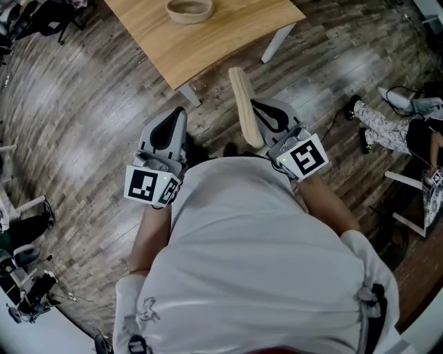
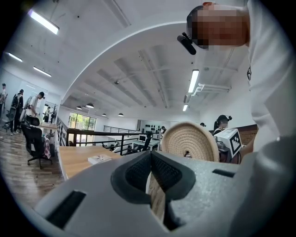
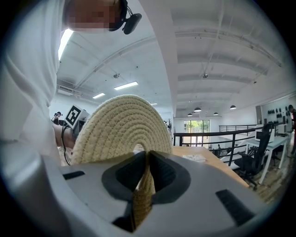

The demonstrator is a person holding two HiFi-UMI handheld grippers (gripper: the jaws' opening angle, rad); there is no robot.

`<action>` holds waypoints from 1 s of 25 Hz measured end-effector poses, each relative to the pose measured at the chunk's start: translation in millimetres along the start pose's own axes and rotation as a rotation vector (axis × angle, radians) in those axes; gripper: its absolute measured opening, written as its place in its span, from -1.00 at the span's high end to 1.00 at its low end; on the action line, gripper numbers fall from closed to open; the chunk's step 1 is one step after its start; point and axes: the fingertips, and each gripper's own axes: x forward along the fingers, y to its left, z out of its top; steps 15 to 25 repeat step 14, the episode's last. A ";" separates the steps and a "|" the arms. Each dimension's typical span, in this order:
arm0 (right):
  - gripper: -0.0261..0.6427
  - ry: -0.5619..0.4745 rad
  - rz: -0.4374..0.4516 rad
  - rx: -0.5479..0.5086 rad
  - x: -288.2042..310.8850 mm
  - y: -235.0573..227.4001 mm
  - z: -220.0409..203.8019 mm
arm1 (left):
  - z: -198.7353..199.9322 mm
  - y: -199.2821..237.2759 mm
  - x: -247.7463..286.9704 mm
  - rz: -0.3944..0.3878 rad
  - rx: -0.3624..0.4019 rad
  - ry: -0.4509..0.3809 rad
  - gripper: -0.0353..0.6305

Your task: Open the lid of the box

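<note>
A round woven rope lid [image 1: 243,104] stands on edge in front of me, held off the wooden table [image 1: 228,34]. My right gripper [image 1: 257,114] is shut on its rim. In the right gripper view the lid [image 3: 121,127] rises as a coil from between the pads, pinched by the right gripper [image 3: 145,156]. The open woven box [image 1: 189,10] sits on the table's far part. My left gripper [image 1: 178,117] hangs beside the lid, shut with nothing in it. In the left gripper view the left gripper [image 2: 151,156] has its pads together, and the lid [image 2: 189,141] shows behind them.
I stand on the plank floor a step back from the table. A seated person's legs [image 1: 384,124] and a white chair frame [image 1: 408,207] are at the right. Dark equipment [image 1: 28,276] lies at the left. A book [image 2: 98,159] rests on the table.
</note>
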 end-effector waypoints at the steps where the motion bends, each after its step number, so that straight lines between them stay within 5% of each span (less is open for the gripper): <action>1: 0.81 -0.003 -0.003 -0.003 -0.8 -1.3 1.2 | 0.3 -0.7 1.1 -0.002 0.000 -0.001 0.88; 25: 0.81 -0.010 -0.015 0.000 3.5 5.3 5.1 | 5.0 3.9 -5.4 -0.013 0.005 -0.015 0.88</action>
